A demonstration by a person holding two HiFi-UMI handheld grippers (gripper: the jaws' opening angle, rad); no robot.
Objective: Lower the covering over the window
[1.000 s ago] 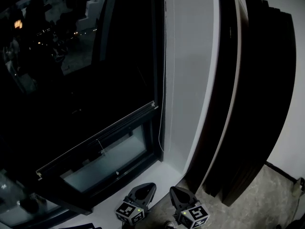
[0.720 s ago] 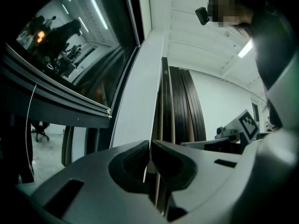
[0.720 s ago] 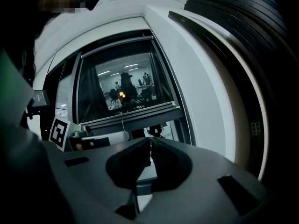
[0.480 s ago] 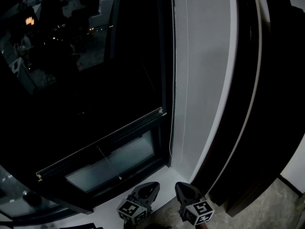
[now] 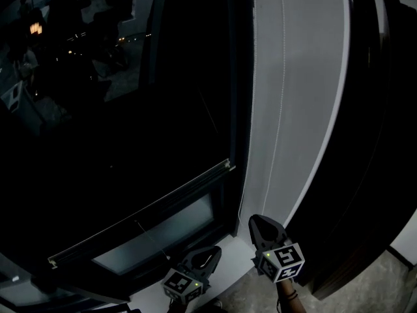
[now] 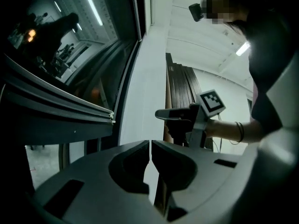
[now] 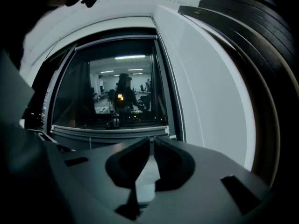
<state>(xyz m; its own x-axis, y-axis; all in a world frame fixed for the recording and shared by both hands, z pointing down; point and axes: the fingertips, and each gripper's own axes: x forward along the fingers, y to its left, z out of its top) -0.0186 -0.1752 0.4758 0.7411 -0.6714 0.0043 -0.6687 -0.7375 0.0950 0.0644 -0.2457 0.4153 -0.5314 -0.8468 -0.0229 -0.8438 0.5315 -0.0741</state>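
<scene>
The dark window [image 5: 117, 109] fills the left of the head view and mirrors a lit room. Low down, a pale rail [image 5: 143, 214] crosses it, with frosted glass below; I cannot tell whether it belongs to the covering. A bead chain [image 5: 253, 109] and a thin cord [image 5: 281, 109] hang down the white wall strip right of the frame. My right gripper [image 5: 257, 222] is shut and empty, its tips just below the cord's lower end. My left gripper [image 5: 210, 253] is shut and empty, lower, over the white sill [image 5: 225, 245]. The left gripper view shows the right gripper [image 6: 161, 114] beside the wall.
Tall dark panels [image 5: 378, 142] stand right of the white wall strip. A patch of grey floor [image 5: 365, 292] shows at the bottom right. A thin wand [image 5: 150, 233] hangs below the pale rail. A person's bare wrist [image 6: 233, 129] holds the right gripper.
The head view has swung right and closer to the wall. My right gripper has risen from beside the left one towards the hanging cords. The left gripper stays low.
</scene>
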